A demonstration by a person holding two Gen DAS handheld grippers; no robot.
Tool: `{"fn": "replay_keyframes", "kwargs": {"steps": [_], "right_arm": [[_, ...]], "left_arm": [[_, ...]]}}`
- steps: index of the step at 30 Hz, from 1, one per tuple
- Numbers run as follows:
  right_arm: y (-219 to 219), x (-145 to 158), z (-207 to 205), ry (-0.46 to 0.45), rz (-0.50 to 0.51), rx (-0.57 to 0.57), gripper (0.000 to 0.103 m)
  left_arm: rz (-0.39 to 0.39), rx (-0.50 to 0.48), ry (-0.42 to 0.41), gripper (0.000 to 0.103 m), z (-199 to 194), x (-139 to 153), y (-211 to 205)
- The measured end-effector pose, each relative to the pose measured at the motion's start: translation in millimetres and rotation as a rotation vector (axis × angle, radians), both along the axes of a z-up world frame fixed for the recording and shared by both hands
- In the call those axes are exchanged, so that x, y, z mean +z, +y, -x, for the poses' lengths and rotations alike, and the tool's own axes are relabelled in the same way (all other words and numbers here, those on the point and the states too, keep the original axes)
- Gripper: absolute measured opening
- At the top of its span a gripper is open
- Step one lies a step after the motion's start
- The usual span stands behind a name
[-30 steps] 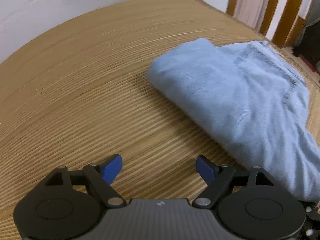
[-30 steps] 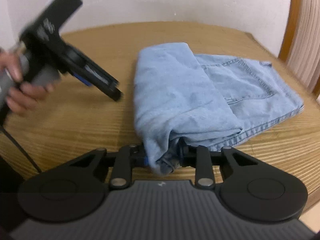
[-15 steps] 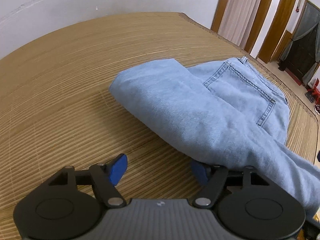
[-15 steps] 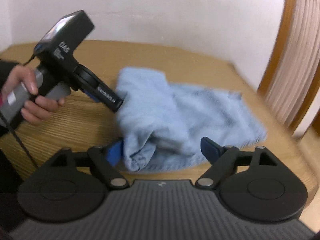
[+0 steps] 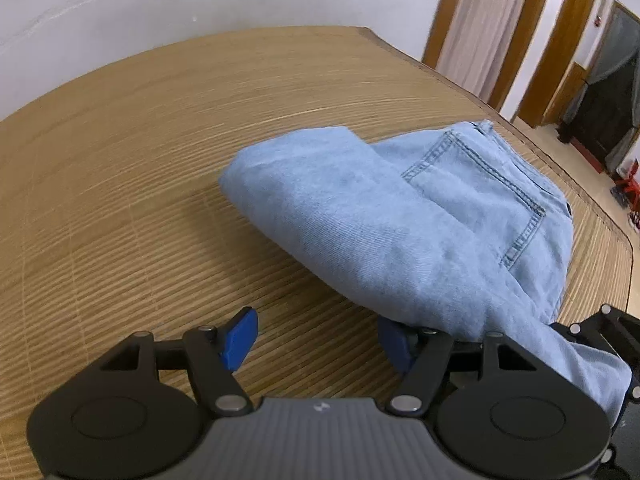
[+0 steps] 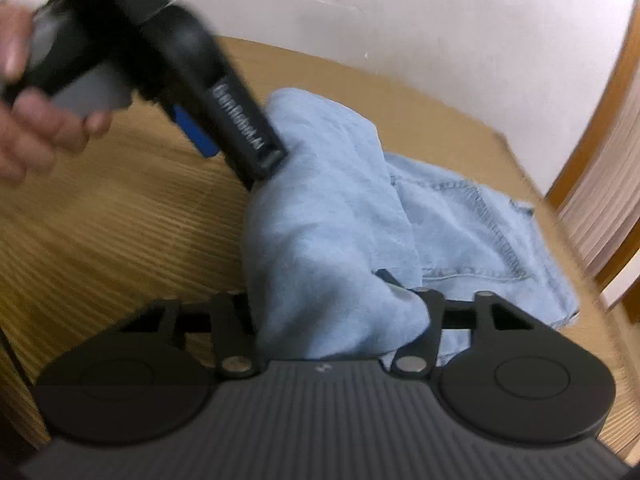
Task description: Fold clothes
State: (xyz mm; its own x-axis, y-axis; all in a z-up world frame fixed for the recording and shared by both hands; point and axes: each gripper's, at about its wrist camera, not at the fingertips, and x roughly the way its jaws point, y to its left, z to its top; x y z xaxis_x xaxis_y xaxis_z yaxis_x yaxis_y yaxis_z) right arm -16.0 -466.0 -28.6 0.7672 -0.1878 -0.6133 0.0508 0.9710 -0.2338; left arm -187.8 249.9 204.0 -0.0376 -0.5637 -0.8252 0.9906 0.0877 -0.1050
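Folded light-blue jeans (image 5: pixel 400 216) lying on the right half of the wooden counter (image 5: pixel 120 168), back pocket up. White wall just behind the counter's far edge, door frames and curtain beyond its right edge. Bare wood to the left of the jeans.

Left hand-held gripper (image 5: pixel 316 340) released, jaws apart over bare wood, right finger tucked under the denim edge. Right hand-held gripper (image 6: pixel 340 304) closing around a thick bunched fold, denim filling the gap. Blurred hand (image 6: pixel 36 132) at far left, gripping the left tool's handle.

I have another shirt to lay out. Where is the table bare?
Bare: the table between the wall and the jeans, and left of them. Crowded: the near right, where both tools meet the jeans.
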Motion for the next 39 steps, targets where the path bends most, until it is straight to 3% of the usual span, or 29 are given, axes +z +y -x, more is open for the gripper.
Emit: {"fn": "replay_keyframes", "kwargs": {"steps": [2,9,13,16,20,23,39], "right_arm": [[-3.3,7.1,0.7,-0.011,-0.084,-0.007,0.044],[-22.5,38.3,25.9,-0.113,-0.521,-0.037,0.04],[-33.6,39.6,46.9,-0.137,-0.61,-0.078,0.04],[-39.3,39.4,54.5,-0.149,-0.622,-0.122,0.042],[-37.2,53.2,66.2,-0.18,-0.524,-0.191,0.053],[-34.5,62.2,79.8,-0.222,-0.475,-0.226,0.054],[-66.2,57.4,100.9,-0.248,-0.498,-0.363,0.055]], "left_arm": [[0.01,0.017,0.0,0.07,-8.2,4.1,7.9],[0.051,0.085,-0.035,0.072,-35.8,19.3,29.7],[0.071,0.088,-0.041,0.072,-34.3,26.1,20.8],[0.098,0.053,-0.072,0.072,-22.0,33.9,12.2],[0.126,0.012,-0.101,0.072,-6.9,43.0,3.7],[0.134,-0.005,-0.106,0.072,-0.6,47.2,-1.6],[0.138,-0.12,-0.156,0.073,45.6,42.1,-61.1]]}}
